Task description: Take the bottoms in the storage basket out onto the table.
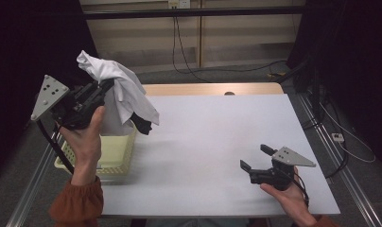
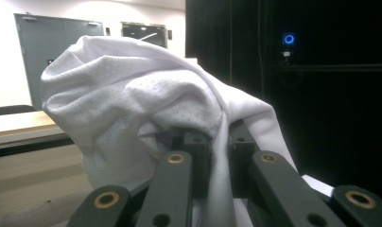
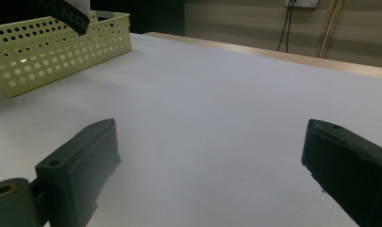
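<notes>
Nearest, at the lower right of the high view, the right gripper [image 1: 255, 157] rests low over the table in the person's right hand [image 1: 286, 194], its two jaws spread wide with nothing between them; in the right gripper view the same jaws stand well apart over bare white tabletop. At the left the left hand [image 1: 87, 137] holds the left gripper [image 1: 104, 90] raised above the table, and its jaws are pressed together, pinching a white cloth [image 1: 120, 87]. In the left gripper view a fold of the cloth [image 2: 146, 104] runs down between the two black fingers [image 2: 198, 156], and the rest bunches up above and around them. The cloth hangs in the air from that grip, draped down over the far end of the basket, with a dark patch showing at its lower edge.

The table [image 1: 212, 142] has a white top with a strip of wood along its far edge. Under the left hand a pale yellow basket [image 1: 116, 156] with holed walls sits at the table's left edge; what lies inside it I cannot tell. Beyond the table come grey floor, trailing black cables [image 1: 189, 66], a light panelled wall and dark curtains at both sides.
</notes>
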